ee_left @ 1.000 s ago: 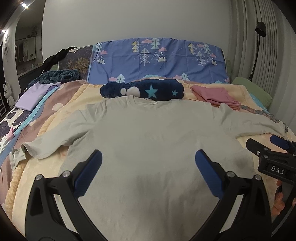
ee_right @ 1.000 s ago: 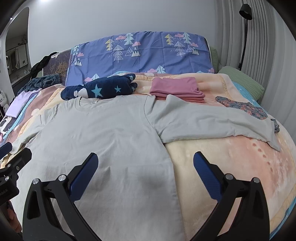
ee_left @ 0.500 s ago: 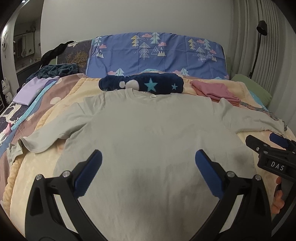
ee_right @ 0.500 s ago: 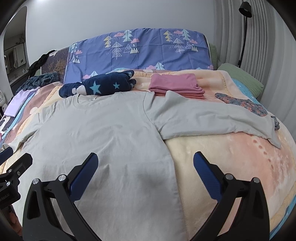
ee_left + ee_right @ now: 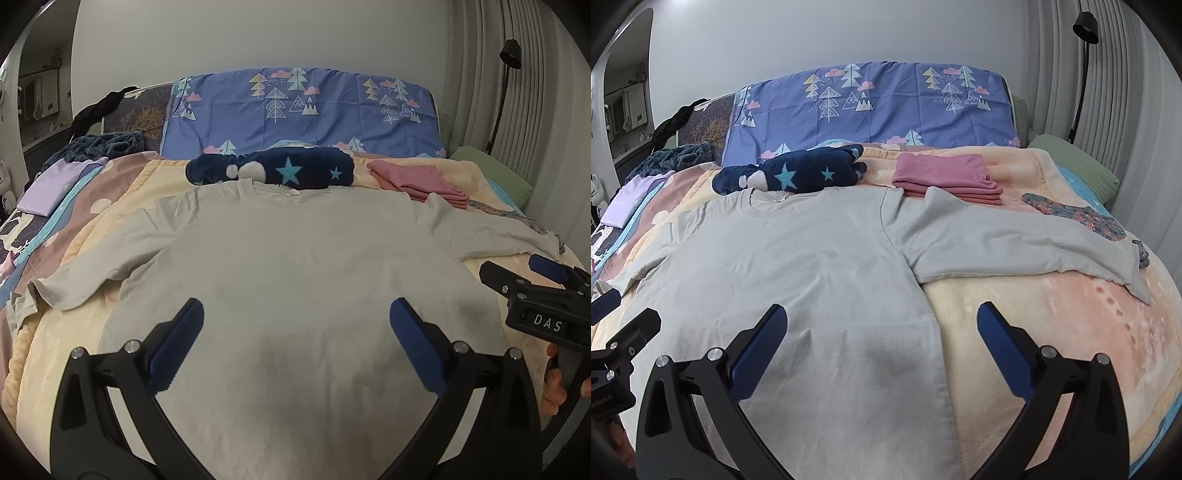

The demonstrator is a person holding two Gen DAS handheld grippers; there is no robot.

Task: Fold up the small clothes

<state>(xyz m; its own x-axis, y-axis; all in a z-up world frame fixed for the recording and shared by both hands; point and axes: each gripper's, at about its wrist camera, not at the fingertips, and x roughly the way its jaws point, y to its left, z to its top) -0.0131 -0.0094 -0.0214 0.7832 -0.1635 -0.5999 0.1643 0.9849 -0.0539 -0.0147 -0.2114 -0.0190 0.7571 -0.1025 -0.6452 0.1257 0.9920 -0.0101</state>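
We are holding the left gripper point(image 5: 295, 325) and the right gripper point(image 5: 881, 328) above a pale grey T-shirt point(image 5: 295, 266), both sets of jaws spread wide and gripping nothing. The shirt is lying flat and face up on a fuzzy peach blanket point(image 5: 1034, 314), its soft matte cotton faintly creased, sleeves stretching out to either side. Just past its ribbed collar a plush navy star-printed bundle point(image 5: 273, 170) is resting. Beside that, folded pink clothes point(image 5: 945, 177) are sitting in a neat rectangular stack, touching the right sleeve.
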